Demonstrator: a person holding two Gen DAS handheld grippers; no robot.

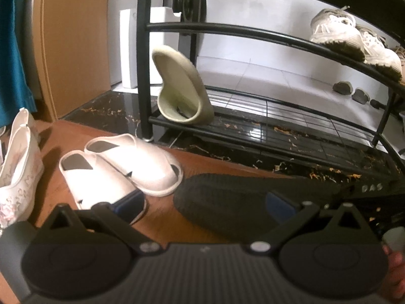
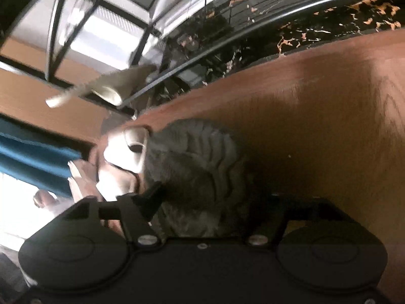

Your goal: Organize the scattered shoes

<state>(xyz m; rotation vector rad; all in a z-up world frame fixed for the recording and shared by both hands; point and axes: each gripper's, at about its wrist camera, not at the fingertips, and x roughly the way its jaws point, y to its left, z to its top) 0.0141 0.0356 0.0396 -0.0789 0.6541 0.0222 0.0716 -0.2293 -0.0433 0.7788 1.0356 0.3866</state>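
The right gripper [image 2: 202, 197] clasps a dark ribbed-knit shoe [image 2: 195, 172] on the brown wooden floor [image 2: 316, 126]; only the left view shows the wide-open left gripper [image 1: 205, 202] — and white glossy slippers [image 1: 121, 169] beside a black wire rack [image 1: 278, 129].

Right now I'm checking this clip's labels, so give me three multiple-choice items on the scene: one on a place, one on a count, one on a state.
1. Where is the beige slipper? A on the wooden floor; B on the rack's lower shelf; C on the upper shelf.
2. How many white sandals lie together? A one; B four; C two.
3. How does the black shoe lie? A sole up; B flat on its sole; C standing on its heel.
Key: B, it stands on end on the lower wire shelf; C, a pair lies side by side; A, its ridged tread faces the camera.
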